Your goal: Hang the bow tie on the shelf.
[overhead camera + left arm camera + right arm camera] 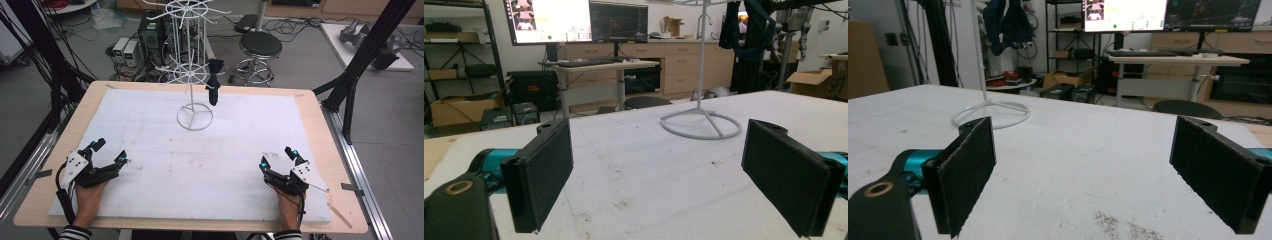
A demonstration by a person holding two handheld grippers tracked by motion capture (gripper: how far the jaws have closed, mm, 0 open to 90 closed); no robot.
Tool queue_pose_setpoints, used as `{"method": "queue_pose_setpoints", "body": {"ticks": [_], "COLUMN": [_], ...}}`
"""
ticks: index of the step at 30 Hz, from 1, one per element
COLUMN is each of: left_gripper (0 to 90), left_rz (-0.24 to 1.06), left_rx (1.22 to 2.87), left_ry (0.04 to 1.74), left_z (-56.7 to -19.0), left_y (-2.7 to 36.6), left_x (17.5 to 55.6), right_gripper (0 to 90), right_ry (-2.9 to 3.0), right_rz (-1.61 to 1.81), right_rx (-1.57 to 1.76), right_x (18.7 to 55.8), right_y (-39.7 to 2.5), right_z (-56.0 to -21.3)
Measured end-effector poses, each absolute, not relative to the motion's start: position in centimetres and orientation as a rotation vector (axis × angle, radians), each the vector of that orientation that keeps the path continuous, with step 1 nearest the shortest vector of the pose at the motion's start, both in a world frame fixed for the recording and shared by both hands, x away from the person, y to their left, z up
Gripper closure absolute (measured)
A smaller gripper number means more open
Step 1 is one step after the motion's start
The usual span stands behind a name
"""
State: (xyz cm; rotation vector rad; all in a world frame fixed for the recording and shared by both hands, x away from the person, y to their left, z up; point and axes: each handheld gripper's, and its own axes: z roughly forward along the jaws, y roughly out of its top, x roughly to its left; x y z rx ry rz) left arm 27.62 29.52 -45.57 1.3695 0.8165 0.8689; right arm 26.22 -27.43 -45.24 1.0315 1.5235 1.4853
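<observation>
Lab room, cluttered floor behind the table: cables, small boxes, a black round stool [260, 46]. Wooden table [327, 145] covered by a white foam sheet [200, 165], scuffed and faintly stained mid-sheet.

White wire rack [192, 75] stands upright at the far centre of the sheet, round ring base flat on the foam, two tiers of radial hooks. Dark blue cloth item [214, 82] hangs off a lower-tier hook on the rack's right side, lower end dangling just above the sheet, not touching it as far as the high view shows. Left gripper view has the same cloth [744, 30] top right beside the pole; right gripper view has it [1007, 22] top left.

Left gripper [111, 152] sits at the near-left of the sheet, held in a hand, jaws spread wide, nothing between them. Own camera confirms: both black pads [541, 172] far apart, bare foam in between, rack base [700, 124] ahead.

Right gripper [276, 157] at near-right of the sheet, also hand-held, jaws released and wide, empty. Pads [967, 175] well apart in its view, rack base [990, 114] ahead left.

Both grippers well apart from the rack and cloth, and from each other. Striped sleeves at bottom edge.
</observation>
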Motion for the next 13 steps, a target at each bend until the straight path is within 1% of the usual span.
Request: {"method": "queue_pose_setpoints", "body": {"ticks": [13], "left_gripper": [13.5], "left_rz": [0.864], "left_rx": [1.365], "left_ry": [0.821], "left_z": [-45.57], "left_y": [29.56], "left_x": [27.62], "right_gripper": [10.3], "right_ry": [1.537], "right_rz": [1.492], "right_rx": [1.007], "right_x": [26.11], "right_y": [-27.27], "right_z": [-45.42]}}
